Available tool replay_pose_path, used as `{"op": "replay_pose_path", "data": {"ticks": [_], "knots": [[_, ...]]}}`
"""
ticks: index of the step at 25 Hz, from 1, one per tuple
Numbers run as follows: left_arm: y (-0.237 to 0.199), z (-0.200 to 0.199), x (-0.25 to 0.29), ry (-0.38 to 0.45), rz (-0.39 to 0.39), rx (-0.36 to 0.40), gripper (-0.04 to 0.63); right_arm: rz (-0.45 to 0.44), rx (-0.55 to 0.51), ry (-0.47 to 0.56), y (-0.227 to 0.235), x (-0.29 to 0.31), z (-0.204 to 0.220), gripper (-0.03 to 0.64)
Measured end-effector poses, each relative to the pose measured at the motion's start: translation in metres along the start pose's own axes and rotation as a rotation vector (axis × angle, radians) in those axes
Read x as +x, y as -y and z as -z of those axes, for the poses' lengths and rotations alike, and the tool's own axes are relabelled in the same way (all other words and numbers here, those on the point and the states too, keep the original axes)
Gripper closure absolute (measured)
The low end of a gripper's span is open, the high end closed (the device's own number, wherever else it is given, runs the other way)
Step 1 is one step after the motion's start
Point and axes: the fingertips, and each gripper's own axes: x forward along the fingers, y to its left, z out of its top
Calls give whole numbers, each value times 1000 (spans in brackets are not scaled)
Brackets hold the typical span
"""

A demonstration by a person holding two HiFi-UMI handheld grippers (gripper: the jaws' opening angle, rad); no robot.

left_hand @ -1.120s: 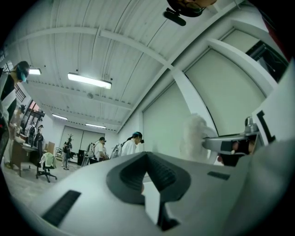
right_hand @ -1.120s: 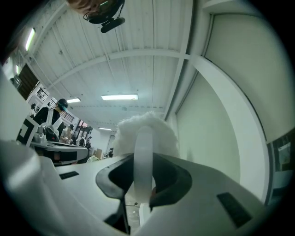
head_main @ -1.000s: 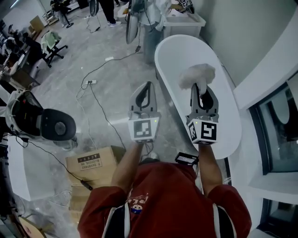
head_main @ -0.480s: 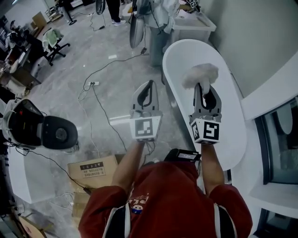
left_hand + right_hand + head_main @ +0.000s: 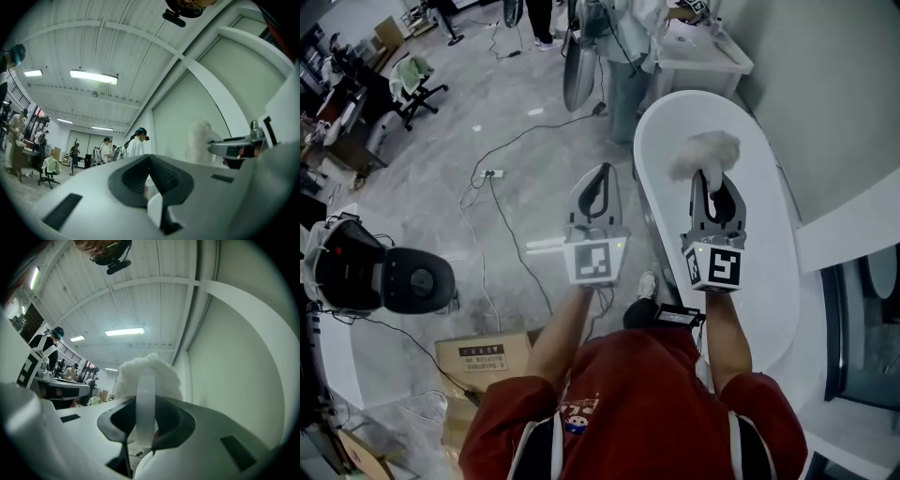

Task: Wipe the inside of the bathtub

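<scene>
The white oval bathtub point(image 5: 675, 122) lies at the right of the head view, along the wall. My right gripper point(image 5: 711, 178) hangs above it, shut on the white handle point(image 5: 145, 413) of a fluffy white duster point(image 5: 705, 153). The duster's head sticks out past the jaws, above the tub's inside; I cannot tell if it touches. My left gripper point(image 5: 600, 172) is shut with nothing in it, held over the floor left of the tub's rim. In the left gripper view, the duster point(image 5: 201, 140) and the right gripper point(image 5: 234, 149) show at the right.
Cables and a power strip point(image 5: 490, 173) run over the grey floor left of the tub. A cardboard box point(image 5: 483, 354) and a black round device point(image 5: 403, 278) sit at lower left. A white bin point(image 5: 698, 52) and people stand beyond the tub's far end.
The tub and floor have slid right and down in the head view as the person shifts. Both grippers keep nearly the same pose, with the duster still held in the right one.
</scene>
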Motion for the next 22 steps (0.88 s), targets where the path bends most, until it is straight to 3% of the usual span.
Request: {"op": "replay_pose_path", "data": {"ticks": [10,22], "knots": [[24,25,118,-18,-24,8,578,-48,-11,-18,79,92,35,520],[47,69,202,-24,-50,56,578,-72,59,-98,138,151,109,520]]}}
